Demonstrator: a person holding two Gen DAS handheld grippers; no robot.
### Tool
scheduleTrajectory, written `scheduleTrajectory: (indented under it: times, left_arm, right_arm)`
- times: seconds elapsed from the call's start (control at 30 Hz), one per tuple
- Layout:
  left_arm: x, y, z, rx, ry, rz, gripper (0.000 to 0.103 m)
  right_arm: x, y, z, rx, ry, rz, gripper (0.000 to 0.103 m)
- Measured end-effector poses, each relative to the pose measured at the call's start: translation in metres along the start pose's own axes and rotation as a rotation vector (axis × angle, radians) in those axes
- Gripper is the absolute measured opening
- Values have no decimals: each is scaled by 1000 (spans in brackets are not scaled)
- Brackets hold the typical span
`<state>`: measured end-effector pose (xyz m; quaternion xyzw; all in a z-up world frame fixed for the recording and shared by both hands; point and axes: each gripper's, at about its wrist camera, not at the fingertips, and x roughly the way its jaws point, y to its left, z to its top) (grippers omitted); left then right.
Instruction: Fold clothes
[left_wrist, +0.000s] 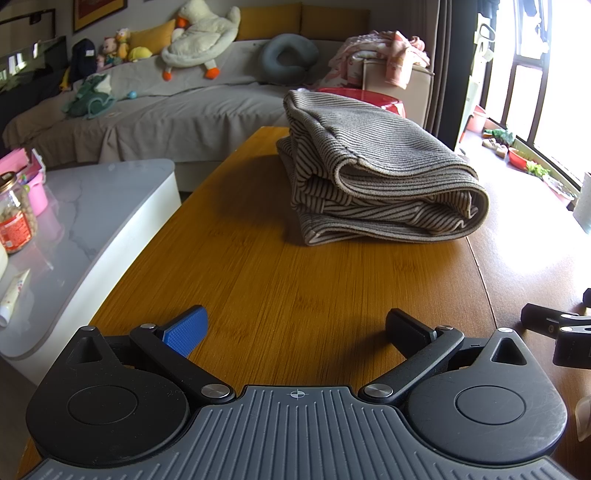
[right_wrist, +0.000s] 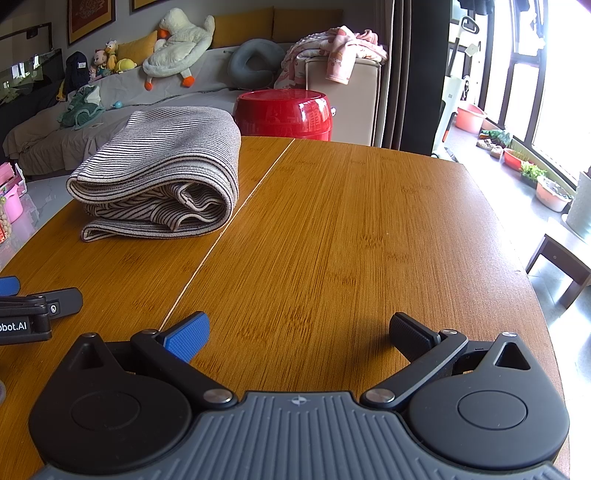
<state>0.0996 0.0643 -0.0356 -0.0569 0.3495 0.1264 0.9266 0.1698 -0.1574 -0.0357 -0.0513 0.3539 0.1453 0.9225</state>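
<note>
A living room with a grey sofa (left_wrist: 155, 107) sits behind a long wooden table (left_wrist: 288, 295). On the sofa lies a big white goose toy (left_wrist: 199, 37). A folded striped garment (left_wrist: 369, 177) rests on the far part of the table, well ahead of both grippers and touching neither. Its long side runs away from the cameras, and its rolled end faces them. The left gripper (left_wrist: 295, 326) is spread wide and holds nothing. The right gripper (right_wrist: 299, 330) is spread wide too, with only bare wood between its fingers. A red drum-shaped stool (right_wrist: 284, 114) stands past the table. On the white side table (left_wrist: 92, 206) a glass jar (left_wrist: 14, 214) holds small round snacks.
</note>
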Motion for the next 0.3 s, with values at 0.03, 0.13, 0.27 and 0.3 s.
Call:
scheduleTrajectory:
  times: [0.03, 0.13, 0.27, 0.3]
  left_arm:
    - [-1, 2, 0, -9, -7, -12, 103]
    - [-4, 9, 1, -37, -29, -46, 103]
    - [-7, 19, 1, -74, -59, -92, 103]
    - [-8, 21, 2, -83, -66, -104, 103]
  right_arm:
    - [0, 0, 0, 0, 0, 0, 103]
    - [-1, 0, -1, 4, -3, -5, 103]
    - [-2, 5, -3, 16, -9, -29, 103]
    - [-3, 8, -3, 8, -12, -38, 103]
